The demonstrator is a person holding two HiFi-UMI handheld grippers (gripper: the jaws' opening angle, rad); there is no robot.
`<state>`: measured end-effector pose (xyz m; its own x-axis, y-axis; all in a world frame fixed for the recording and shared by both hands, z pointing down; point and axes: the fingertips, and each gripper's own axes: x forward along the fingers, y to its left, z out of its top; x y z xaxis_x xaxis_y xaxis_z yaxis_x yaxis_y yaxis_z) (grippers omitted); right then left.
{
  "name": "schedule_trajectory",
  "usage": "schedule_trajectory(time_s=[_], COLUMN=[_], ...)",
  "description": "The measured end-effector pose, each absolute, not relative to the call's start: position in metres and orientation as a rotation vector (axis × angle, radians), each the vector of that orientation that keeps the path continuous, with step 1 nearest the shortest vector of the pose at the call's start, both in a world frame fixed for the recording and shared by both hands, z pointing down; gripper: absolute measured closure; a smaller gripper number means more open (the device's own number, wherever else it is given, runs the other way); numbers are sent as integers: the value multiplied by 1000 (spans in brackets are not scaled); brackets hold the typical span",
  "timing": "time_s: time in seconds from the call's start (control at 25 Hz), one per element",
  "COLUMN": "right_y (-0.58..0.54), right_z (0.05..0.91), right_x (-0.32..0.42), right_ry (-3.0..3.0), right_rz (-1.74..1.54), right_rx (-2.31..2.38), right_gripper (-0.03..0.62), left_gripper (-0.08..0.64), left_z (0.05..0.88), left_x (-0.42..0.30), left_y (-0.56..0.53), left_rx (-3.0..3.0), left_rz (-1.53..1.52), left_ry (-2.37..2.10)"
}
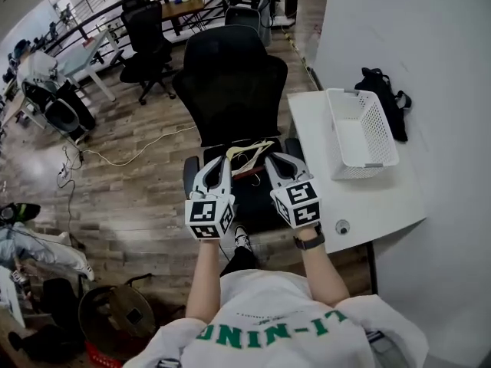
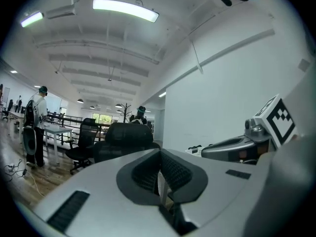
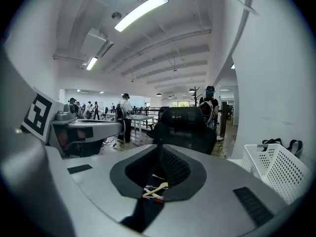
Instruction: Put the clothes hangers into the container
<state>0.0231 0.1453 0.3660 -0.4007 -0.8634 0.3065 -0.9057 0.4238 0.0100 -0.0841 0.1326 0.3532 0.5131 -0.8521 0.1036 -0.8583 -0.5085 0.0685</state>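
Left tongs (image 1: 217, 162) pressed together, nothing pinched; same in the left gripper view (image 2: 159, 152). Right tongs (image 1: 278, 159) also pressed together and holding nothing (image 3: 159, 148). Both are held side by side over the black chair (image 1: 230, 75). Hangers (image 1: 249, 153) lie piled on the chair seat just past the tips, seen below the right tongs (image 3: 157, 189). White perforated basket (image 1: 337, 129) stands on the desk (image 1: 368, 198), right of the chair.
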Motion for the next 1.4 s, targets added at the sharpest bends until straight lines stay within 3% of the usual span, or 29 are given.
schedule_trajectory(time_s=[0.56,1.2,1.4], right_y=[-54,-111,-101], right_z=[459,671,761], right_x=[-38,-37,-28], right_ry=[-2287,-2142,-2043], right_rz=[423,565,548], right_rx=[1407,907,713], right_gripper=[469,386,316], left_gripper=[555,557,555], left_z=[447,596,645], left_x=[-156,-146,-138], left_y=[-85,-150,-152], left_rx=[2568,2351,2300], left_rz=[193,382,436], left_ry=[-1292,-1240,-1219])
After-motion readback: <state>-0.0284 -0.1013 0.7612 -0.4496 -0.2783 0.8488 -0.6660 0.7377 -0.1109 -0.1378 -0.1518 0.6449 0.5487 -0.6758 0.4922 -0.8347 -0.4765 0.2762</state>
